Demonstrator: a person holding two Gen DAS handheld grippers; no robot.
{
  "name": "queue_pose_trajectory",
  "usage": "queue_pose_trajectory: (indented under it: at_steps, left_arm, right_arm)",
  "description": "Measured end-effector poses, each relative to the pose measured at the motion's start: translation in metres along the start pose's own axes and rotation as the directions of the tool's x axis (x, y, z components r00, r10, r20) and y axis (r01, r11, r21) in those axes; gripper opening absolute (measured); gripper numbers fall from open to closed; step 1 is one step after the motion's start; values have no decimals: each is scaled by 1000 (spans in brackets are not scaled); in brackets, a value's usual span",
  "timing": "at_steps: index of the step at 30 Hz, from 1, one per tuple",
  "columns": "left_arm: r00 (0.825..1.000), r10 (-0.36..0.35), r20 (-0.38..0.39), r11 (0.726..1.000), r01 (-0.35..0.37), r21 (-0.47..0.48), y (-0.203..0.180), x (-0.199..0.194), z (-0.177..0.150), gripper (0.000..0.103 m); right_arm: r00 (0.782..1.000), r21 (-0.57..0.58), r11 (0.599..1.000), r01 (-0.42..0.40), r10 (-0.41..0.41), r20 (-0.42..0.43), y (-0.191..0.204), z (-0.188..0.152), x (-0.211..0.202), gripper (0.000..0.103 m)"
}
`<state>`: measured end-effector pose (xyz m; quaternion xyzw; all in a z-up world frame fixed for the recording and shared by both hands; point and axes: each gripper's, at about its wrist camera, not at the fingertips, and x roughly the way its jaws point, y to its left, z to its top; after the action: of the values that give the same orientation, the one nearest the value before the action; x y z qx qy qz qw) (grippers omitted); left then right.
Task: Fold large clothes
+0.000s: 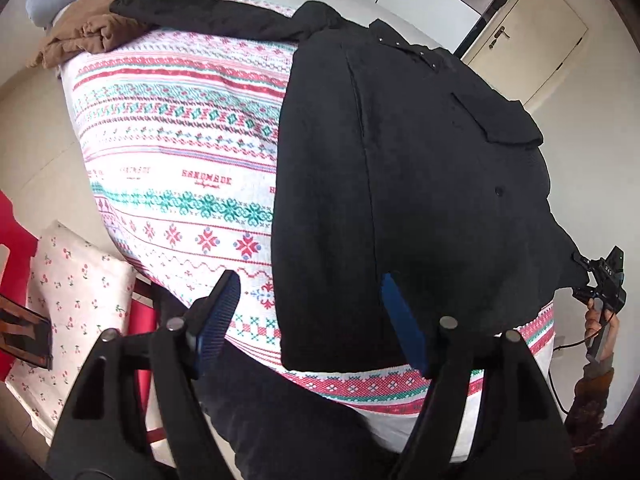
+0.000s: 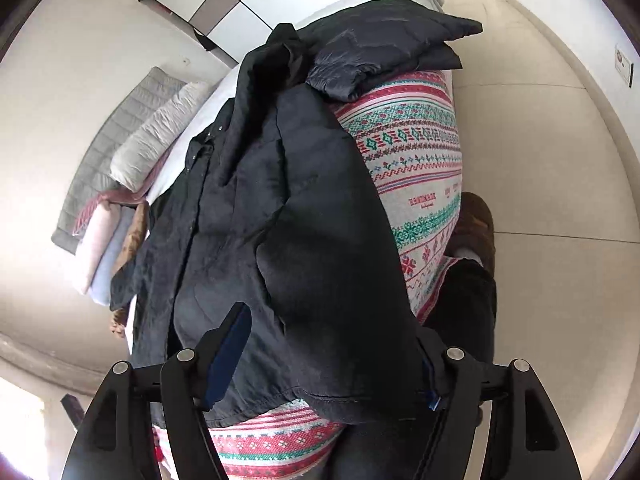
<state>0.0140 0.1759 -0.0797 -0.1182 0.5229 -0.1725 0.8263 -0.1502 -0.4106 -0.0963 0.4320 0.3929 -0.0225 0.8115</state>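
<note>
Bedroom, patterned blanket (image 1: 180, 152) over bed. Black coat (image 1: 400, 180) lies on it, hem toward the near edge. Likely heavy, soft, droopy; best taken at hem corners. Left gripper (image 1: 316, 320) open, empty. Right gripper (image 2: 332, 360) open, straddling the hem. Only left view shows tan clothes (image 1: 100, 28).

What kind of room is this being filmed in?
Most likely a bedroom at home. A bed with a patterned bedspread fills the view, pillows lie at its far end, and a wardrobe with sliding panels stands behind. A black coat lies on the bed.
</note>
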Motion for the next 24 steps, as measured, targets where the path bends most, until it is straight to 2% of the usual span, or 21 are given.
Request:
queue_pose_trajectory:
  at_steps: [1,2,3,4,5,6,8,10,11,13,15,16,18,19,21,22,23,24]
  left_arm:
    - [998,-35,-44,999,34,-25,1,13,-2,61]
    - [993,-92,-76,994,87,-62,1,24,-5,41]
    - [989,-130,-65,987,123,-99,2,29,-6,31]
    - [986,-157,-46,982,151,-115,2,28,-9,22]
    - [981,-193,-36,973,187,-134,1,25,-11,13]
    - [977,-212,-15,963,206,-174,2,18,-11,11]
    - [957,-284,49,929,288,-232,3,-6,-13,9]
    - [930,-350,113,896,368,-250,-2,-38,-13,8]
    - [922,-366,128,888,387,-249,-7,-51,-13,7]
    - [921,-369,124,897,388,-212,-23,-72,-17,7]
    - [936,-343,84,925,352,-140,-40,-82,-25,8]
    - [955,-294,50,950,297,-98,-49,-79,-28,9]
    - [991,-129,-35,991,128,-25,-57,-58,-37,25]
    - [996,-29,-81,1000,29,-5,-55,-46,-41,29]
    - [983,118,-140,992,-122,-18,-44,-31,-46,33]
    - [979,143,-146,988,-150,-39,-37,-31,-44,35]
    - [982,140,-127,987,-149,-66,-31,-35,-40,42]
    - [987,139,-85,985,-147,-94,-24,-43,-35,54]
  right_arm:
    - [1000,6,1000,-16,16,-8,-2,-1,6,72]
    - [1000,10,1000,-22,22,-15,-1,-2,12,72]
    - [999,12,1000,-25,25,-23,0,-3,17,71]
    - [999,13,999,-38,39,-31,2,-5,20,54]
    - [995,17,996,-85,86,-49,5,-6,24,37]
    - [989,30,991,-131,133,-62,9,-7,24,13]
    - [987,25,987,-159,160,-31,21,-5,11,11]
    - [970,27,970,-243,242,18,33,1,-12,9]
    - [964,15,964,-265,264,38,40,3,-24,9]
    - [965,-30,968,-249,250,77,57,7,-46,9]
    - [971,-62,976,-210,215,102,66,9,-59,9]
    - [978,-75,982,-176,183,104,67,10,-61,9]
    - [995,-96,995,-39,47,83,65,10,-53,11]
    - [998,-102,994,44,-38,59,62,10,-44,18]
    - [983,-105,978,182,-181,12,52,8,-26,28]
    - [979,-113,973,203,-204,0,50,8,-22,31]
    - [978,-131,970,207,-208,5,49,10,-21,31]
    - [976,-159,964,215,-215,20,54,13,-25,37]
